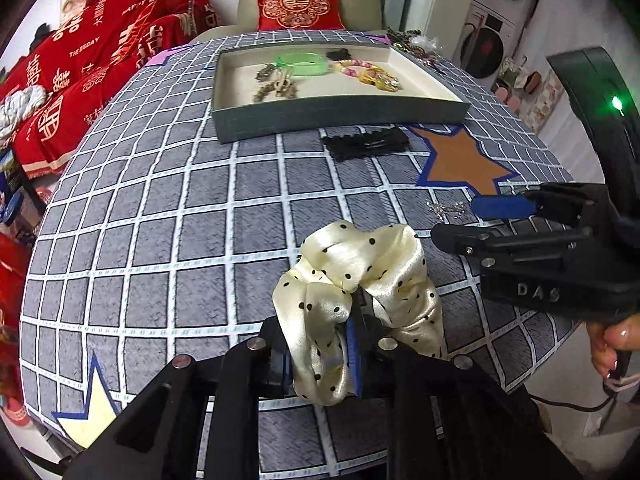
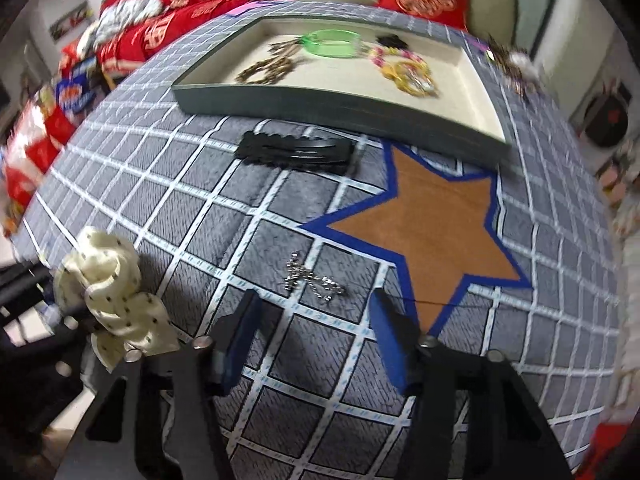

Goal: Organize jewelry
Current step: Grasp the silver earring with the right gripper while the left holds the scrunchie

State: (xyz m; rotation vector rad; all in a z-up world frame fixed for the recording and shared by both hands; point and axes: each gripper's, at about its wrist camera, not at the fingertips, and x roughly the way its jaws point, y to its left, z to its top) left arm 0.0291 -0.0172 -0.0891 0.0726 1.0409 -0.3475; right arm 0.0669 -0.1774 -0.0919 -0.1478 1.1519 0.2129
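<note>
Silver chain lies just ahead between right claw fingers.

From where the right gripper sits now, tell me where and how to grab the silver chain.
Take the silver chain at its bunched middle, coming straight down from above with the jaws either side. It lies flat and thin on the tablecloth, so no side gives an edge.

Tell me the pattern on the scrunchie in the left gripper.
Cream satin with small black polka dots; the scrunchie shows best in the left wrist view.

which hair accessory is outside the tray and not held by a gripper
The black hair clip, lying loose on the cloth just before the tray; the dotted scrunchie is pinched in the left gripper.
</note>
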